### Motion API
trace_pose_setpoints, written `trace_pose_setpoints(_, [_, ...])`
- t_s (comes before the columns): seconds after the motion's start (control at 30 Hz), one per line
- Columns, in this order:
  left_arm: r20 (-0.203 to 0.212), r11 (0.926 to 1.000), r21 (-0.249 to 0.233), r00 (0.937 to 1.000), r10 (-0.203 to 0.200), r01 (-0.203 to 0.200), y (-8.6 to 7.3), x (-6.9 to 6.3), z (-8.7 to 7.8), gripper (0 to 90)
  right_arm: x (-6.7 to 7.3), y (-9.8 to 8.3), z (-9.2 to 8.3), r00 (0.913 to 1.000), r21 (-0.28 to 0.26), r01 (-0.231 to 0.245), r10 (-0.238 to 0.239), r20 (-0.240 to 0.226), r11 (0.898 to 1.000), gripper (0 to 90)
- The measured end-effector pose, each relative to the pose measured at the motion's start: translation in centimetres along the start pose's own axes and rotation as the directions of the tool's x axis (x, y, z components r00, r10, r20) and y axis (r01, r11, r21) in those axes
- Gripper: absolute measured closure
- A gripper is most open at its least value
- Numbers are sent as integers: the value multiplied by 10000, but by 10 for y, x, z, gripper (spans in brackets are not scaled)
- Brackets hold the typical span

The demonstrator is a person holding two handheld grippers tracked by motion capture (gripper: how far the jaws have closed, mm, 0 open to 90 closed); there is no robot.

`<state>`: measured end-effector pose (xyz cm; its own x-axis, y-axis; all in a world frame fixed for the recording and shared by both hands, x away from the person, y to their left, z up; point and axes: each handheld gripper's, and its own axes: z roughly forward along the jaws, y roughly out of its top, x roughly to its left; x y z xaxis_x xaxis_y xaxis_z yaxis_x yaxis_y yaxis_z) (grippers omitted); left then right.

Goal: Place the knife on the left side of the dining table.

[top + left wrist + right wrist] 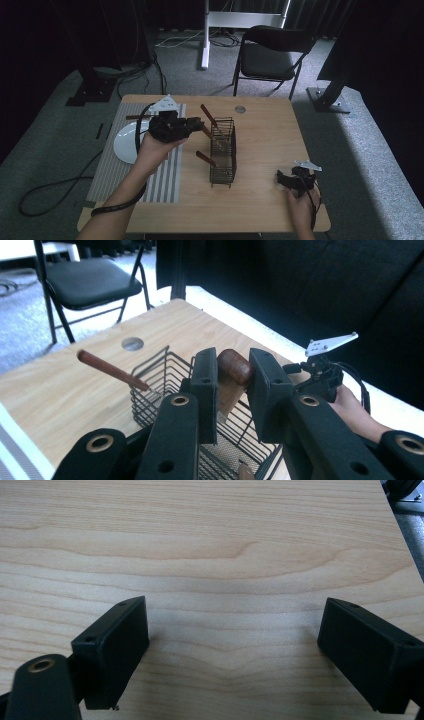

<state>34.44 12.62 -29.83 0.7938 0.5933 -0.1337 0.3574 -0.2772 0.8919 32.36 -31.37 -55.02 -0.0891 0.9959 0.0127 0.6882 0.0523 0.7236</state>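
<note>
A light wooden table [260,140] with visible grain is set on grey carpet [60,130]. A round cable hole [240,109] is cut near its far edge. Behind the table, a black folding chair [272,52] is placed on the carpet, and beside it a white metal stand [206,35] is seen, with cables [175,40] strewn at its foot. The space is enclosed by dark curtains [40,40] on the left, right and far sides. Black stand bases [92,87] are seen at either side. The tabletop is lit softly; the surroundings are left dim.

No readable text — none anywhere.
</note>
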Motion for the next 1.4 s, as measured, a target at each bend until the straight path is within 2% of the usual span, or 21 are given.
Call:
trace_pose_setpoints(0.07, [85, 10000, 3, 10000, -21, 21, 2, 0, -3, 753, 0, 0, 0, 10000, 0, 2, -2, -1, 10000, 121])
trace_pose_setpoints(0.17, [-69, 9996, -266, 10000, 37, -38, 7, 0, -16, 753, 0, 0, 0, 10000, 1, 1, -1, 0, 10000, 121])
trace_pose_setpoints(0.4, [-252, 9987, -504, 9997, -10, -3, 8, 6, -35, 756, 0, 0, 0, 10000, 0, 5, -5, 3, 10000, 121])
trace_pose_setpoints(0.43, [-303, 9988, -491, 9995, -24, 9, 8, 7, -37, 756, 0, 0, 0, 10000, 0, 5, -5, 3, 10000, 121])
trace_pose_setpoints(0.47, [-378, 9984, -560, 9992, -86, 65, 7, 8, -40, 813, 0, 0, 0, 10000, -1, 6, -6, 5, 10000, 121])
trace_pose_setpoints(0.57, [-483, 9979, -620, 9986, -231, 201, 5, 12, -46, 813, 0, 0, 0, 10000, -3, 10, -10, 5, 10000, 121])
trace_pose_setpoints(0.6, [-363, 9979, -588, 9989, -311, 289, 4, 14, -47, 814, 0, 0, 0, 10000, 1, 3, -3, 1, 10000, 122])
trace_pose_setpoints(0.67, [-566, 9978, -594, 9979, -315, 281, 0, 16, -51, 814, 0, 0, 0, 10000, 1, 1, -1, 2, 10000, 122])
trace_pose_setpoints(0.83, [-722, 9968, -653, 9961, -509, 462, -9, 23, -57, 814, 0, 0, 0, 10000, 2, 1, -1, 3, 10000, 121])
trace_pose_setpoints(0.9, [-912, 9969, -575, 9941, -592, 541, -14, 26, -60, 814, 0, 0, 0, 10000, 1, 1, -1, 3, 10000, 122])
trace_pose_setpoints(1.03, [-1250, 9937, -589, 9869, -1025, 957, -30, 36, -65, 814, 0, 0, 0, 10000, -8, 16, -16, 7, 10000, 121])
trace_pose_setpoints(1.1, [-1314, 9926, -520, 9845, -1161, 1101, -39, 40, -66, 814, 0, 0, 0, 10000, -12, 5, -5, 6, 10000, 122])
trace_pose_setpoints(1.33, [-1757, 9851, -470, 9694, -1713, 1655, -68, 50, -73, 814, 0, 0, 0, 10000, -2, -5, 5, 3, 10000, 121])
trace_pose_setpoints(1.37, [-1876, 9830, -545, 9651, -1826, 1753, -75, 51, -75, 814, 0, 0, 0, 10000, 1, -1, 1, 2, 10000, 121])
trace_pose_setpoints(1.4, [-1876, 9830, -545, 9651, -1826, 1753, -75, 51, -75, 814, 0, 0, 0, 10000, 1, -1, 1, 2, 10000, 121])
